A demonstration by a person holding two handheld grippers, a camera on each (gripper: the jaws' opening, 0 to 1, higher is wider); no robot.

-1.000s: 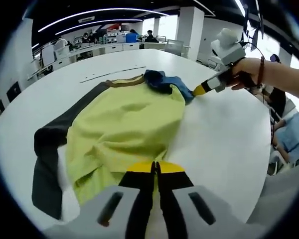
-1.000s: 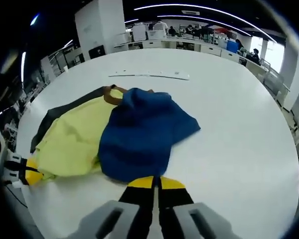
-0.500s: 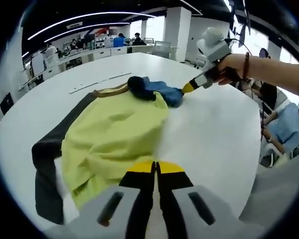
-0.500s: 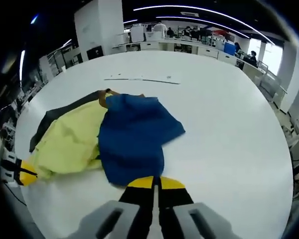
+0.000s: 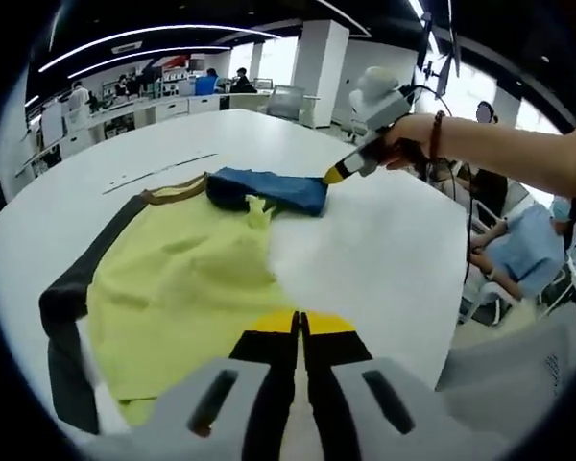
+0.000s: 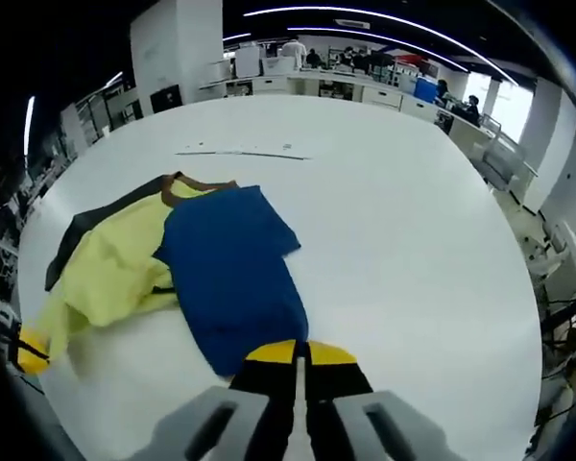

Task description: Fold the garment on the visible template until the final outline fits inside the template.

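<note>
A yellow-green short-sleeved garment with a blue sleeve panel, dark grey side and brown collar (image 5: 173, 288) lies spread on a large round white table (image 5: 384, 259) in an open-plan office. In the left gripper view, the left gripper (image 5: 300, 331) has its yellow-tipped black jaws pressed together at the garment's near yellow-green hem, apparently pinching the cloth, though the contact itself is hidden beneath the jaws. Across the table, a person's hand (image 5: 408, 144) holds the right gripper (image 5: 332, 177), whose yellow tip meets the far edge of the blue panel (image 5: 264, 188).

In the right gripper view, the right gripper (image 6: 298, 353) shows its jaws closed at the near edge of the blue panel (image 6: 232, 269), which lies flat over the yellow-green body (image 6: 106, 274), with the brown collar (image 6: 197, 184) and dark grey side (image 6: 86, 235) beyond. The left gripper's yellow tip (image 6: 31, 352) sits at the garment's far-left corner. A thin pale strip (image 6: 245, 153) lies on the table past the collar. Desks and seated people (image 5: 518, 269) ring the room
</note>
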